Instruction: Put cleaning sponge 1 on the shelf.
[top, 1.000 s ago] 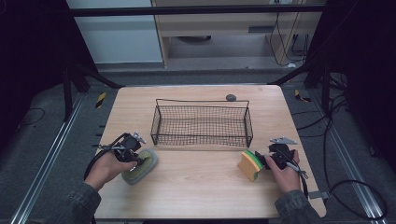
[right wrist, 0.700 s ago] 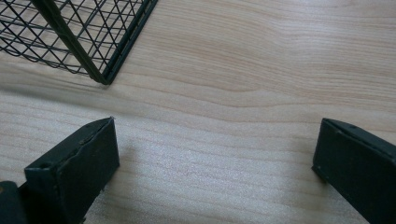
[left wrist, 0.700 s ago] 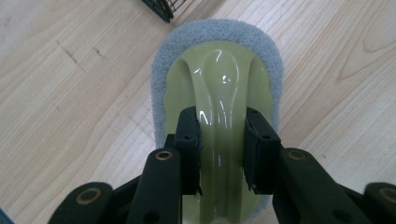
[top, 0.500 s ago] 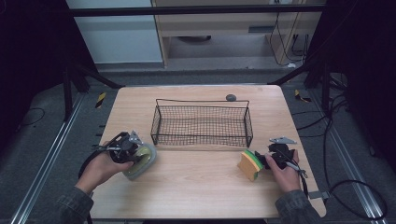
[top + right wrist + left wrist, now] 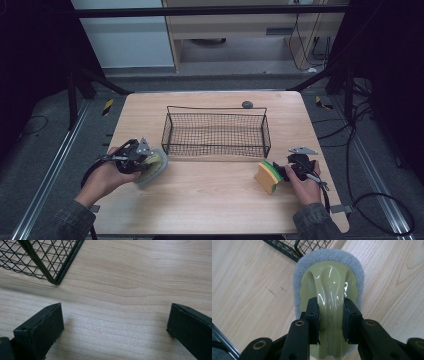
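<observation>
A scrubber [image 5: 155,167] with a glossy yellow-green handle and a grey pad is held tilted near the basket's left front corner. My left gripper [image 5: 144,160] is shut on its handle; in the left gripper view both pads of the left gripper [image 5: 330,306] press the handle ridge of the scrubber [image 5: 329,275]. A yellow, green and orange sponge [image 5: 267,176] sits on the table right at the tip of my right gripper [image 5: 286,172]. In the right gripper view the right gripper [image 5: 115,312] stands wide open over bare wood.
A black wire basket [image 5: 215,108] stands mid-table; its corner shows in both gripper views [image 5: 294,250] [image 5: 37,257]. A small dark round object [image 5: 247,104] lies behind it. The wooden table [image 5: 210,200] has open room in front. Cables trail on the floor at the right.
My left hand has carried the scrubber a little away from the front edge toward the basket and tipped it up. The right hand and sponge stay put.
</observation>
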A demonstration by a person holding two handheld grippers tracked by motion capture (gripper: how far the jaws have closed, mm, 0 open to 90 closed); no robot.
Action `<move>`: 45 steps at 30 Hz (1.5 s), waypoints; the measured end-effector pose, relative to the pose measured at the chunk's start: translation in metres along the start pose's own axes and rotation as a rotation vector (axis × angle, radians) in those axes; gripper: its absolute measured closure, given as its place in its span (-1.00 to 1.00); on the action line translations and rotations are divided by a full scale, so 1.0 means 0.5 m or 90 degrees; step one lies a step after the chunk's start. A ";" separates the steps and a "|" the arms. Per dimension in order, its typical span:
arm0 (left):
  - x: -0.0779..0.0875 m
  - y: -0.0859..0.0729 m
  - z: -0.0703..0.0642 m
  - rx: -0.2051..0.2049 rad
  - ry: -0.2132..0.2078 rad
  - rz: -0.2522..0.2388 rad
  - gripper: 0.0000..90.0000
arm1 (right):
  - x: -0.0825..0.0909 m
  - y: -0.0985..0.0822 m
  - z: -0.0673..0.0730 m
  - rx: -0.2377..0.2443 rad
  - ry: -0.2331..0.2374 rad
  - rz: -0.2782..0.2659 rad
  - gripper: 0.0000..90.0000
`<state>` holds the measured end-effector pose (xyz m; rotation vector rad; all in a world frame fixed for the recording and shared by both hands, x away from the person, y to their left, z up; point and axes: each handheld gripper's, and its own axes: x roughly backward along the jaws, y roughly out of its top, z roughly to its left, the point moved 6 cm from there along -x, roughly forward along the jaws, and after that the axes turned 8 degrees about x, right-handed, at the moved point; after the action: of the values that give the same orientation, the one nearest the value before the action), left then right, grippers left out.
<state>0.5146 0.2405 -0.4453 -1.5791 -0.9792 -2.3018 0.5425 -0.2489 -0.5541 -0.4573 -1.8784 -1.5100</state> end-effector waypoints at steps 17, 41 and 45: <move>0.060 0.073 0.009 -0.075 0.044 -0.026 0.56 | 0.006 -0.005 0.002 0.007 0.009 0.000 -0.98; 0.089 0.183 0.063 -0.144 0.116 -0.074 0.55 | 0.006 -0.005 0.002 0.007 0.011 0.000 -0.98; 0.089 0.194 0.074 -0.154 0.127 -0.074 0.55 | 0.006 -0.005 0.002 0.007 0.011 0.000 -0.99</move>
<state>0.5721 0.1980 -0.3575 -1.3683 -0.7891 -2.6836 0.5386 -0.2488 -0.5540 -0.4381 -1.8725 -1.4987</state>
